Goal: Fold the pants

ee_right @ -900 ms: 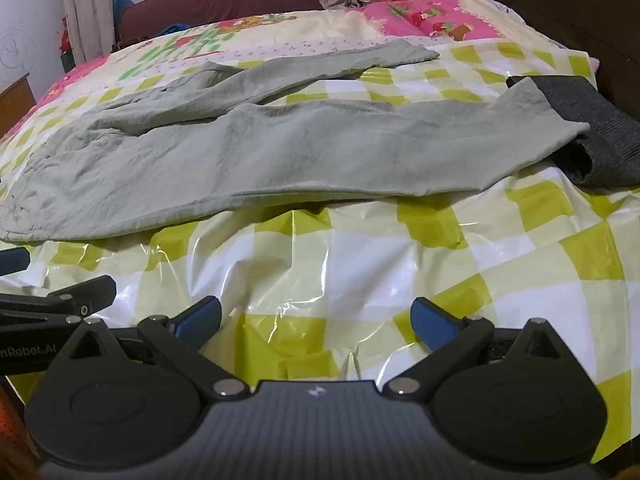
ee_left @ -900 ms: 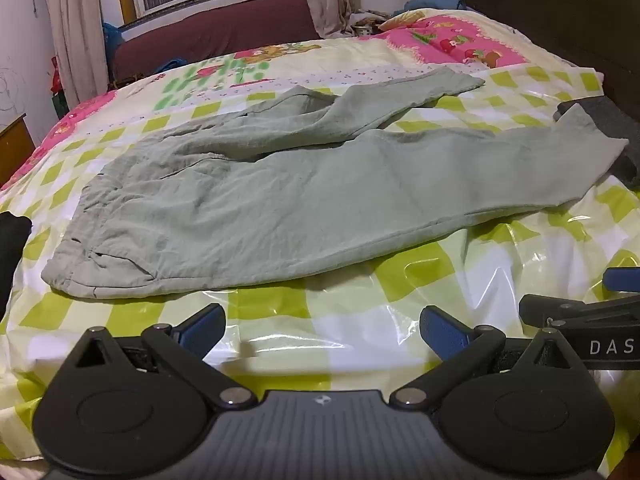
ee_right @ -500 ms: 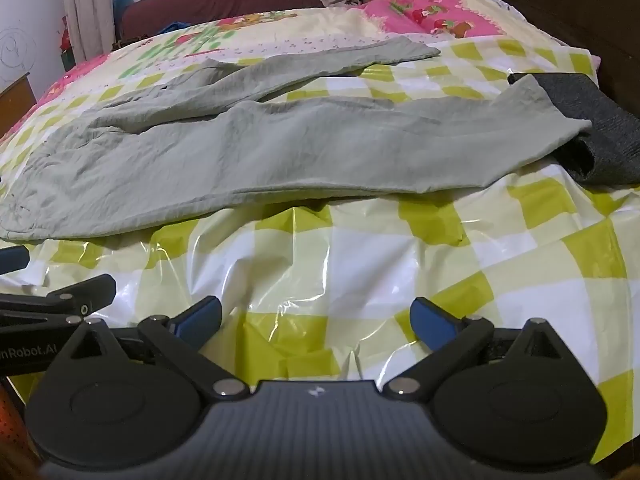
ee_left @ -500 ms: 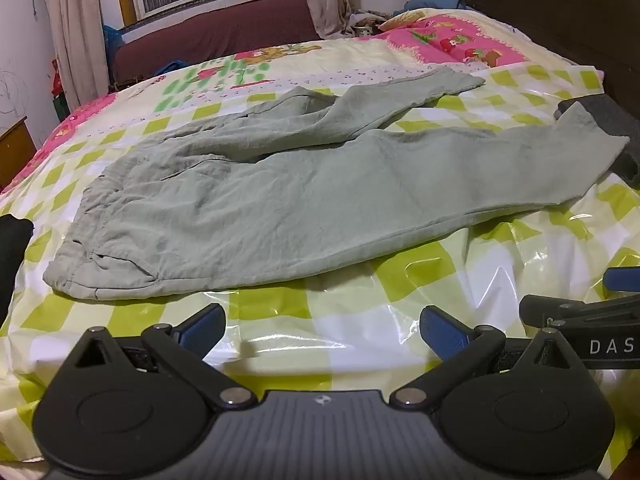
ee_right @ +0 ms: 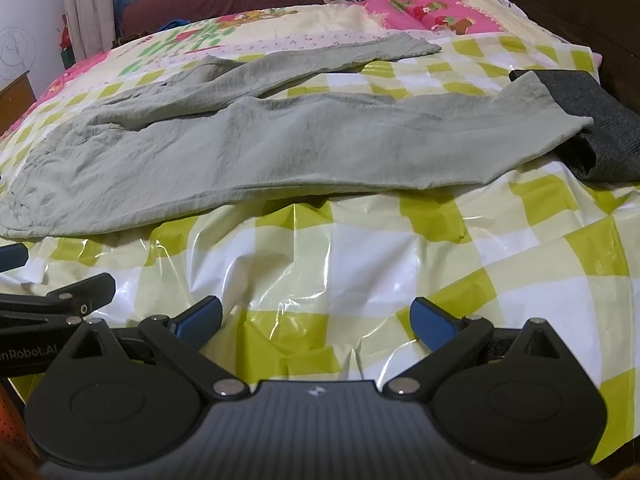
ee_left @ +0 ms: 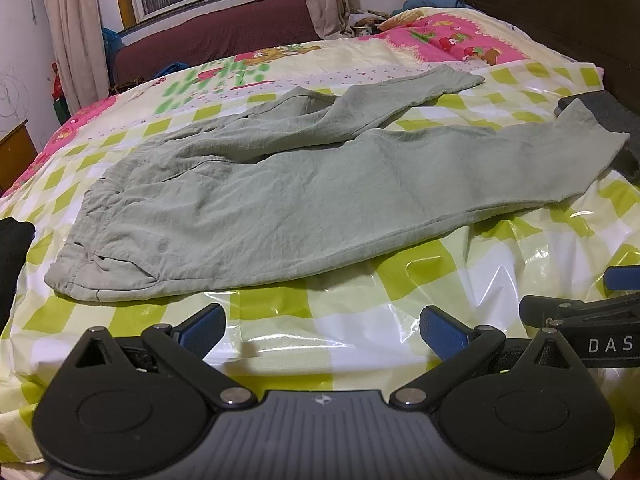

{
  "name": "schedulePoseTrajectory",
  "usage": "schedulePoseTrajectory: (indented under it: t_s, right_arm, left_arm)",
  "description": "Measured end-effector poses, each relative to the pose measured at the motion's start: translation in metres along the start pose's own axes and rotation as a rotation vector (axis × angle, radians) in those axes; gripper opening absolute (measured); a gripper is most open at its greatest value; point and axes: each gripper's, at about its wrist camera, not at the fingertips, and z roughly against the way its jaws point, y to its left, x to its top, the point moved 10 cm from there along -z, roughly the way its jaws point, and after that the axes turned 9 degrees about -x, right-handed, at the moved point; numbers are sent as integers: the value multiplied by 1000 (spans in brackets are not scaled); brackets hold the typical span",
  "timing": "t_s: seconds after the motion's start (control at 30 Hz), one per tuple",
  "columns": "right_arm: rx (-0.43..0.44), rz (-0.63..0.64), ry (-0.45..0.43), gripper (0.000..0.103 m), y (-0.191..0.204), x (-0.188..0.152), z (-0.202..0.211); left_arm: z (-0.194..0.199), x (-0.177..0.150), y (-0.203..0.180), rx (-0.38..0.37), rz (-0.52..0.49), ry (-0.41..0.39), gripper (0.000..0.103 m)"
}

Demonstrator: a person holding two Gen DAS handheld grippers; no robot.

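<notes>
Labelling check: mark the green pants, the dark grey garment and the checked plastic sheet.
green pants [ee_left: 280, 200], left wrist view, near leg above the knee.
dark grey garment [ee_right: 592, 112], right wrist view, ribbed top face.
checked plastic sheet [ee_right: 360, 264], right wrist view, bare white square.

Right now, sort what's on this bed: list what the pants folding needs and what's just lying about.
For the job:
- green pants
- left tool, open
- right tool, open

Lying about:
- dark grey garment
- black cloth
- pink quilt

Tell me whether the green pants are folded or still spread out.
Spread out, not folded. The green pants lie flat on the checkered sheet, both legs splayed apart; one cuff rests on a dark grey garment.
</notes>
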Motion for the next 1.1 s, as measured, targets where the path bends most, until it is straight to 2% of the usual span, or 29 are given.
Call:
schedulePoseTrajectory:
  t_s: [0.4,0.7,1.1]
  right_arm:
    - [-11,11,8,100,2,-2,-1]
    - [-10,42,8,100,9,-2,-2]
    - [-24,65,10,100,14,-2,-5]
  left_arm:
    - [-2,-3,0,15,-4,19,103]
    - [-12,-12,6,43,18,92,103]
    - [-17,-19,12,46,52,139,103]
